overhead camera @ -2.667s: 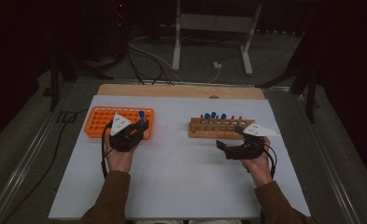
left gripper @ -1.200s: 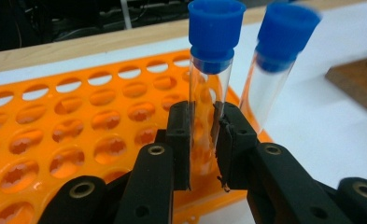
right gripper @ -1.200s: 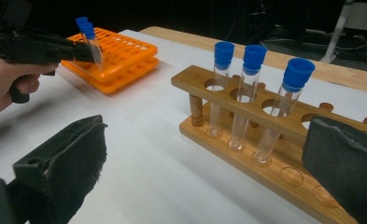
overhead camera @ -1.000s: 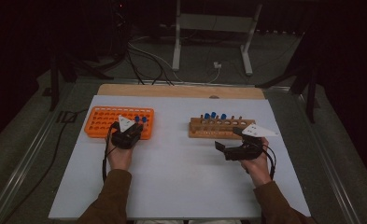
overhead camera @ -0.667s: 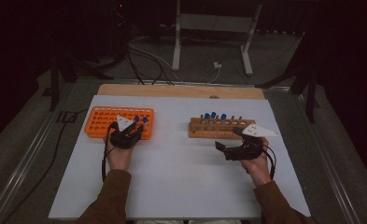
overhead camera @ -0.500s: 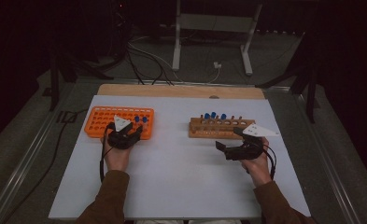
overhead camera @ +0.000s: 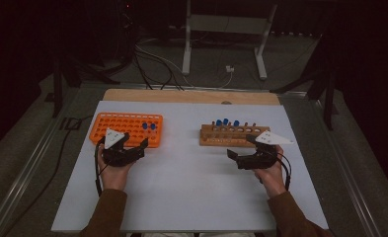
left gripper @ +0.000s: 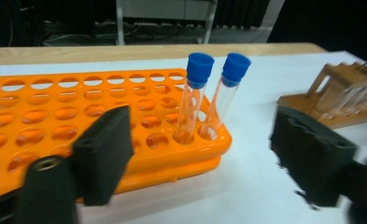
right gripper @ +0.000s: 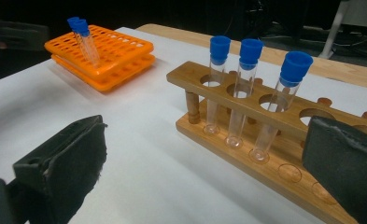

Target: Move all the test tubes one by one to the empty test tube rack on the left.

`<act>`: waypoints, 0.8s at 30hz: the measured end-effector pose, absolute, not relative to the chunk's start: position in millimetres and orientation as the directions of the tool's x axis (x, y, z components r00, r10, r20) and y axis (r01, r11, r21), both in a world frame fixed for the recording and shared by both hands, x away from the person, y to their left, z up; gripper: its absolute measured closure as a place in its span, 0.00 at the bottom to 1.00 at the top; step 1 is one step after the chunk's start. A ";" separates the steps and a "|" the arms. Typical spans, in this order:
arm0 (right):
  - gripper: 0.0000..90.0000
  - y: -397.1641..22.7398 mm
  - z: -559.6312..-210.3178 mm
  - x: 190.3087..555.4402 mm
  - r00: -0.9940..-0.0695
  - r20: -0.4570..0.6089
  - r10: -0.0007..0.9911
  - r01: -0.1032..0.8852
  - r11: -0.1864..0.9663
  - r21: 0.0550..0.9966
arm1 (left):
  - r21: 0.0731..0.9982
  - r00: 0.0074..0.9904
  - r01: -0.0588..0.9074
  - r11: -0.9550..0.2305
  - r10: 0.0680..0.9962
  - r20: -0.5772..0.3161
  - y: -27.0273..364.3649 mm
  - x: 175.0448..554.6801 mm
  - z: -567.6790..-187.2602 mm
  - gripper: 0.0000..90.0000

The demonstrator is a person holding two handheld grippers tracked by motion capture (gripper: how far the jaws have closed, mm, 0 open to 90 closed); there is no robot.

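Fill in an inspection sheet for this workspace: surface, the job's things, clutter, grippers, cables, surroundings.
Surface: white tabletop, wooden strip along its far edge.
Job's things: orange rack holds two blue-capped tubes in neighbouring holes at one end; wooden rack holds three capped tubes.
Clutter: nothing seen.
Grippers: left gripper open, jaws just been opening, nothing between them, close to the orange rack; right gripper open, empty, near the wooden rack.
Cables: one trails from each gripper; more lie on the floor.
Surroundings: dark room, metal stand beyond the table.
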State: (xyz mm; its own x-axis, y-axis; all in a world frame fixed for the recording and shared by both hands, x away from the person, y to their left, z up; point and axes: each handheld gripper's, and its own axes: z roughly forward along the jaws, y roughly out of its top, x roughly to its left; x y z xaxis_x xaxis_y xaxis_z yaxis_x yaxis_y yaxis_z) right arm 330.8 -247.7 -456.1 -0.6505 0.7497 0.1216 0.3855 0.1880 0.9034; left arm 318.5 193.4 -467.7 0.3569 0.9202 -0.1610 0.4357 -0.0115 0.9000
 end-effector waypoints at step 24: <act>0.08 -259.4 -443.8 352.3 -0.578 0.102 0.810 0.369 0.148 0.917 | 0.896 0.377 0.432 -0.104 0.923 -0.075 188.1 285.1 -480.9 0.01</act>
State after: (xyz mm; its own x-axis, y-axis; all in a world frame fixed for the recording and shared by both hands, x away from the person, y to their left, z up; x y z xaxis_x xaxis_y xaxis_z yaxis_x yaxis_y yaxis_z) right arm 352.3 -259.4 -443.8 -0.5775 0.8100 0.1016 0.3693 0.1483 0.9174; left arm 285.1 188.1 -480.9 0.3774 0.9230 -0.0748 0.4318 -0.1039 0.8960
